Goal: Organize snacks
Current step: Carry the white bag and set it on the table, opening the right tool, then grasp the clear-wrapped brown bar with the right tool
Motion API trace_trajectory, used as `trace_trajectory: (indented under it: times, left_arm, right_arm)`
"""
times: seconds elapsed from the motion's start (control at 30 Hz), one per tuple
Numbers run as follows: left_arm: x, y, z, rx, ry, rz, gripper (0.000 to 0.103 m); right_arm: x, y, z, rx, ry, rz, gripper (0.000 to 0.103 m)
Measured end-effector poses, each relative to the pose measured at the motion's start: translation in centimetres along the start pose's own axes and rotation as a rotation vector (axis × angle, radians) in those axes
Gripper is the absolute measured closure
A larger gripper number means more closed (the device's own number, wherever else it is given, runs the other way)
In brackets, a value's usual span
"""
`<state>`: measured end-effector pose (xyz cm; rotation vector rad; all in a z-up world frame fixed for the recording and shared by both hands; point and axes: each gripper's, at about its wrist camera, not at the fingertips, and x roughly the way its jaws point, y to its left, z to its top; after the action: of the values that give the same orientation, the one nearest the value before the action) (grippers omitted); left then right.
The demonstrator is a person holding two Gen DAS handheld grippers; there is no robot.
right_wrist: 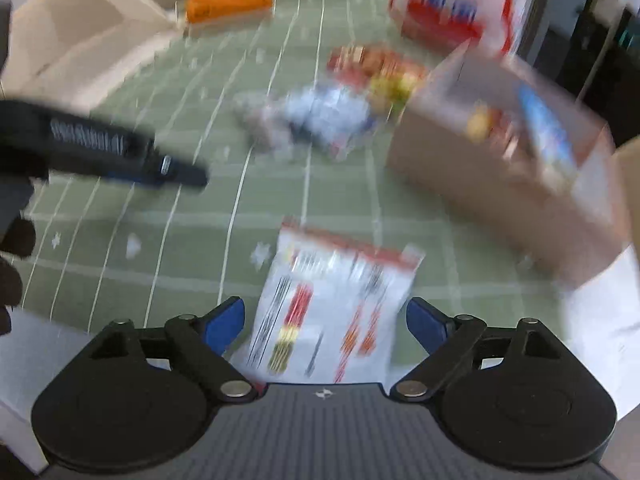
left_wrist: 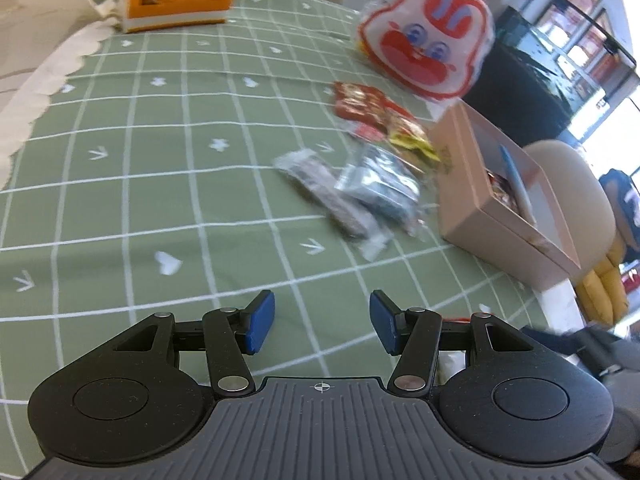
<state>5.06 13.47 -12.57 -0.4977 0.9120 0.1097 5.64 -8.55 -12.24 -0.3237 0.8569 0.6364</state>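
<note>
Rig appearance, both wrist views.

My left gripper (left_wrist: 322, 322) has a matte black body: a ribbed grey centre plate with a small white crosshair mark, two round black housings with inset discs either side, and black link arms pinned with silver rivets. Fingers (left_wrist: 261, 322) end in blue pads. My right gripper (right_wrist: 325, 326) is the same build: ribbed plate, crosshair mark, silver rivets, blue-padded fingers (right_wrist: 224, 326). In the right view, heavily blurred, I see the left gripper from the side as a black bar with a ribbed patch, a blue strip and one silver fastener.
</note>
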Motion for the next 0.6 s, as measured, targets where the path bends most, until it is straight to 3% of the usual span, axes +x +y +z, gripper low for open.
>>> trace_trajectory:
  times: [0.23, 0.3, 0.37, 0.43, 0.6]
  left_arm:
    - [-0.3, 1.5, 0.7, -0.043, -0.010, 0.029, 0.045]
    - [-0.2, 1.6, 0.8, -0.044, -0.009, 0.035, 0.045]
    - [-0.3, 1.7, 0.8, -0.043, -0.009, 0.040, 0.045]
    - [-0.4, 1.7, 0.8, -0.043, -0.011, 0.041, 0.045]
    - [-1.0, 2.6, 0.8, -0.060, -0.024, 0.053, 0.045]
  right_arm:
    - [1.7, -0.4, 4.0, 0.023, -0.063, 0.087, 0.014]
    - [2.6, 0.0, 5.1, 0.021, -0.077, 0.123, 0.019]
    - [4.1, 0.8, 6.1, -0.008, -0.073, 0.134, 0.036]
    - [5.2, 1.4, 6.7, -0.029, -0.067, 0.142, 0.046]
    - [7.8, 2.7, 8.4, -0.091, -0.064, 0.150, 0.048]
